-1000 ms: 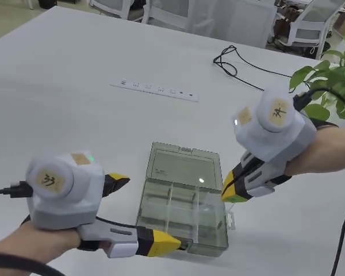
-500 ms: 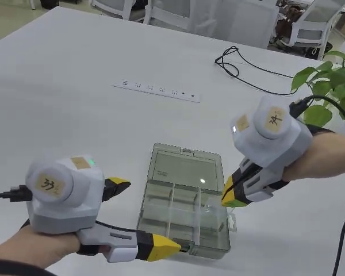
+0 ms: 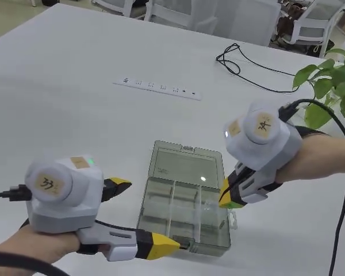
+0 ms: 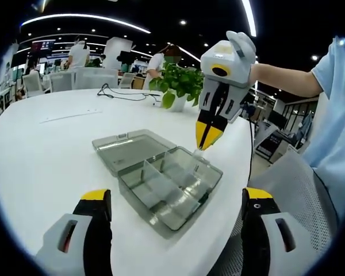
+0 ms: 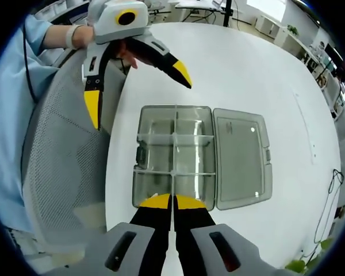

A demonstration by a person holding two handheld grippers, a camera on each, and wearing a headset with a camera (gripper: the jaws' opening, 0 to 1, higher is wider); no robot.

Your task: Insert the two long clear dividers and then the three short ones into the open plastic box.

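An open-plan office. A broad white meeting table (image 3: 57, 69) carries a white power strip (image 3: 157, 89) and a loose black cable (image 3: 247, 63). Office chairs (image 3: 310, 29) ring it, beside a potted plant (image 4: 181, 86). Long ceiling strip lights (image 4: 86, 17) hang over standing people (image 4: 79, 54).

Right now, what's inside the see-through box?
Clear dividers stand inside the box, splitting it into little compartments that look empty. The right gripper, jaws shut, covers the spot under its tips, so that bit is hidden.
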